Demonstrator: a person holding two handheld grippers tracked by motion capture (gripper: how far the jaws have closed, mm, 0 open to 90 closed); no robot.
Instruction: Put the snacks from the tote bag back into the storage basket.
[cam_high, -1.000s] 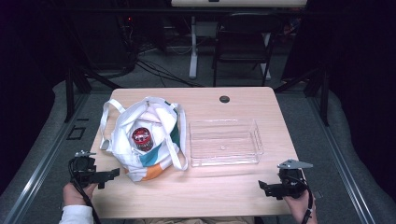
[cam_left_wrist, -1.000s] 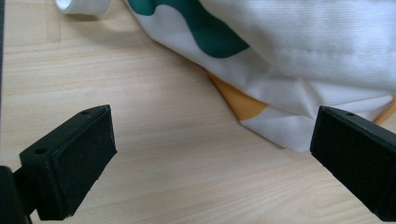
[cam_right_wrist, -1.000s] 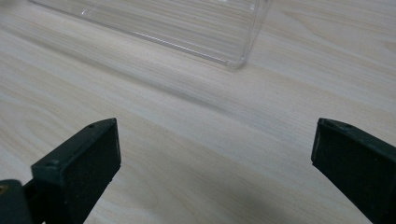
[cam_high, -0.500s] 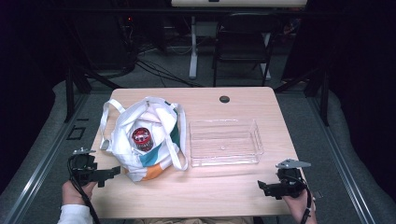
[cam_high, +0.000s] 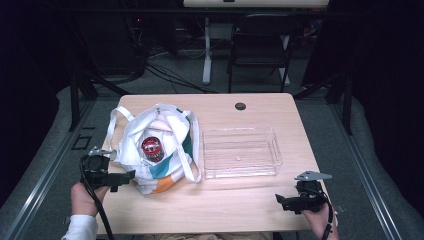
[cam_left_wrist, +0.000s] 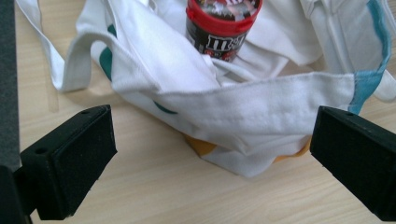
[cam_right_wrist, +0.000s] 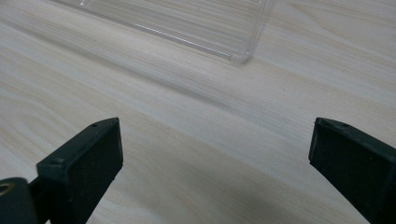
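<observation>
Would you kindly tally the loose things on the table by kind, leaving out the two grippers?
Cloth bag: 1
Red-lidded candy jar, standing inside the bag: 1
Clear plastic tray, with nothing in it: 1
Total: 3

White bag (cam_high: 160, 150) with teal and orange patches — red-lidded black jar (cam_high: 151, 148) — clear tray (cam_high: 240, 152), pale wood table (cam_high: 240, 210)
</observation>
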